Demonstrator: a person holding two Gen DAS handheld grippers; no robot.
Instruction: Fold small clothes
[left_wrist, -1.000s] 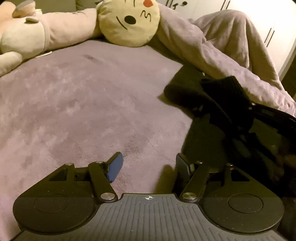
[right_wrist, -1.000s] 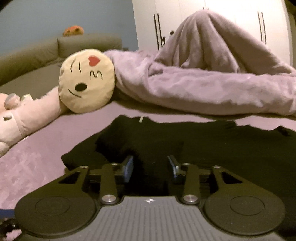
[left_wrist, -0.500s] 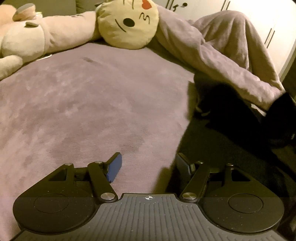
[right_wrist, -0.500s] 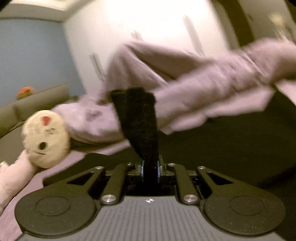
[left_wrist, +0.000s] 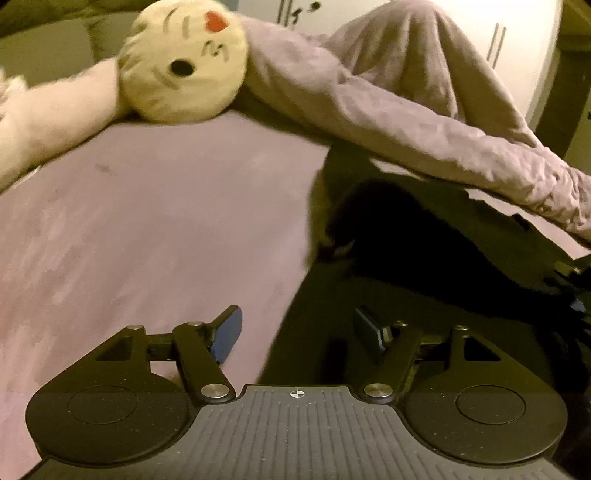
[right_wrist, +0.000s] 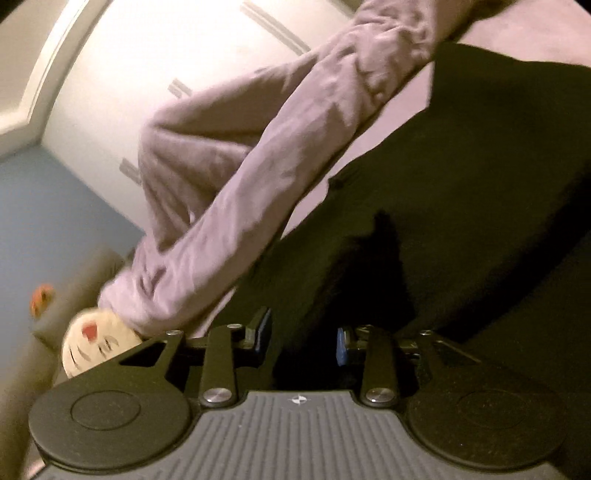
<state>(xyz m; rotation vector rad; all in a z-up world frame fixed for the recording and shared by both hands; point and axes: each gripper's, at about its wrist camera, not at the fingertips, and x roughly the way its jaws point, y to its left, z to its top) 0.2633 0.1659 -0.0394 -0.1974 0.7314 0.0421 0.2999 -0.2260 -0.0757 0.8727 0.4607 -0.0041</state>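
Left gripper (left_wrist: 297, 330) wide, empty, black garment (left_wrist: 424, 236) at two o'clock, right gripper (right_wrist: 303, 341) opening, black cloth between jaws, unpinched.

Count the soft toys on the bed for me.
2: a round yellow face pillow at the far edge and a pale pink plush left of it, touching. More may hide under the blanket.

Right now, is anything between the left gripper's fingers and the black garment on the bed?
Nothing visible. The left gripper is open over the black knit garment's edge on the purple bed cover; the rumpled lilac blanket lies beyond.
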